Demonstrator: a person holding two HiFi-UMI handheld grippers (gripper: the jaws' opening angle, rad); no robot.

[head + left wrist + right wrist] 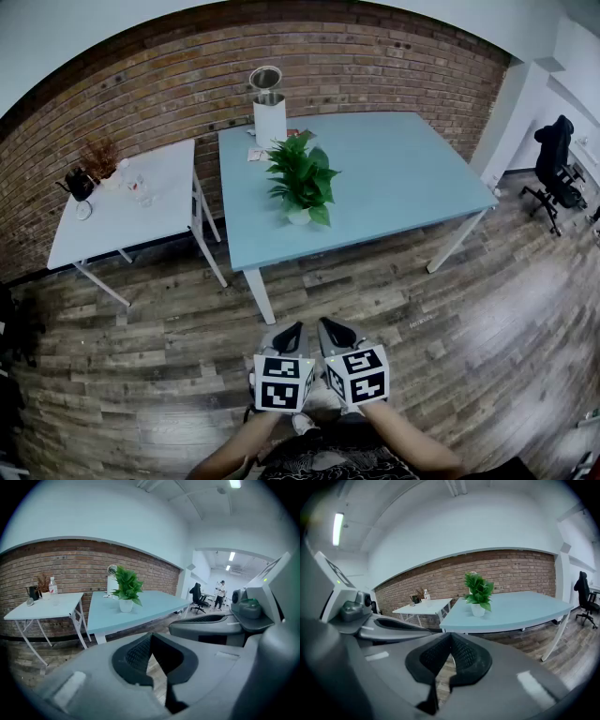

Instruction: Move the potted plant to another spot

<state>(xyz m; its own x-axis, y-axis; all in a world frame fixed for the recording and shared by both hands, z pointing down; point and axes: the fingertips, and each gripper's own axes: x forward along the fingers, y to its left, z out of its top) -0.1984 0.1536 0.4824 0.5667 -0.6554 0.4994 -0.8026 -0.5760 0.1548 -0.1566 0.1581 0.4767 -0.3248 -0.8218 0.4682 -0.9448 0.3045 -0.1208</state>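
The potted plant, green leaves in a small white pot, stands near the front left of the light blue table. It also shows in the left gripper view as the plant and in the right gripper view as the plant, far ahead of the jaws in both. My left gripper and right gripper hang side by side over the wooden floor, well short of the table. The left gripper is shut and holds nothing. The right gripper is likewise shut and holds nothing.
A white side table with a black kettle and small items stands left of the blue table. A white cylinder with a metal lid sits at the blue table's back. An office chair is far right. A person stands in the distance.
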